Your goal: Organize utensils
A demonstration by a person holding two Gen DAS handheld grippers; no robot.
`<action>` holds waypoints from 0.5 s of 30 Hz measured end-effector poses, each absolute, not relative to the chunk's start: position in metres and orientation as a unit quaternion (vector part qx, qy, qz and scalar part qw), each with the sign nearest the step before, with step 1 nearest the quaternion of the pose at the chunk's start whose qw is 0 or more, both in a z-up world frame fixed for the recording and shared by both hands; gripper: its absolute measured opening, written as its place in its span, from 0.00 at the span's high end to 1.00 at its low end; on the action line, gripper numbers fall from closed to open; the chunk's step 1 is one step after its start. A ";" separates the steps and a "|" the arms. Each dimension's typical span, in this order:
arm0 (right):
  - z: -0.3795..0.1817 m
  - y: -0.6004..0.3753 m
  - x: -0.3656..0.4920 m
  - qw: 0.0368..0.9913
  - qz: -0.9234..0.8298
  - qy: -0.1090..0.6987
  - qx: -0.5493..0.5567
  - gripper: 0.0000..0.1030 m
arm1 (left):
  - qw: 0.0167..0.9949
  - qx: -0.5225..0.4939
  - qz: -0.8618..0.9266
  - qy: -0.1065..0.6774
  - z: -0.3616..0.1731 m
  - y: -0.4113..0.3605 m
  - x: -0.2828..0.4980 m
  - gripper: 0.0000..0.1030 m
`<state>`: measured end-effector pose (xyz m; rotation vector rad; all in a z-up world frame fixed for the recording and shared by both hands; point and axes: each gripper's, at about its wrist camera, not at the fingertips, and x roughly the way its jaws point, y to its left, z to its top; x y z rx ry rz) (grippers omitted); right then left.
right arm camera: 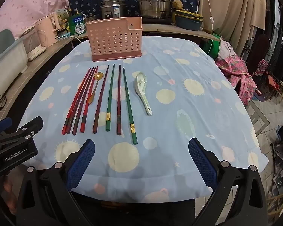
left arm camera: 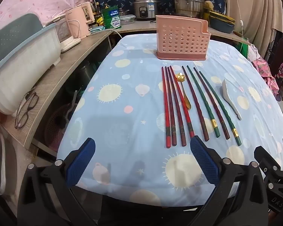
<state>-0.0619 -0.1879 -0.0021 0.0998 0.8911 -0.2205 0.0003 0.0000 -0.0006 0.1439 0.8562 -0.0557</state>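
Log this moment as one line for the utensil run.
stage: start | left gripper: open, empty | right gripper: open, empty | chopsticks, gold spoon, ceramic spoon: on tablecloth | pink holder: upright

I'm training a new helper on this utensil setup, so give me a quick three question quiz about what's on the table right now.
1. True or false: the pink holder already has chopsticks standing in it.
2. Which utensil lies farthest right in the row? A) gold spoon B) ceramic spoon C) a red chopstick
3. Fill in: the gold spoon's bowl is shaped like a ____.

Key:
1. False. All the chopsticks lie flat on the blue tablecloth in front of it.
2. B
3. Flower

Neither the left gripper nor the right gripper holds anything; the jaws of both stand wide.
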 end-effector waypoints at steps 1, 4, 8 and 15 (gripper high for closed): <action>-0.002 -0.188 -0.062 0.895 -0.107 0.430 0.048 0.07 | 0.907 0.068 -0.028 0.416 -0.001 0.000 0.000 0.07; -0.002 -0.188 -0.062 0.896 -0.107 0.427 0.049 0.07 | 0.906 0.064 -0.026 0.417 -0.001 0.001 0.000 0.07; -0.003 -0.189 -0.062 0.896 -0.106 0.429 0.051 0.07 | 0.906 0.059 -0.025 0.418 -0.002 0.002 -0.003 0.07; -0.005 -0.190 -0.061 0.893 -0.111 0.434 0.052 0.07 | 0.902 0.064 -0.030 0.426 -0.005 0.002 0.003 0.07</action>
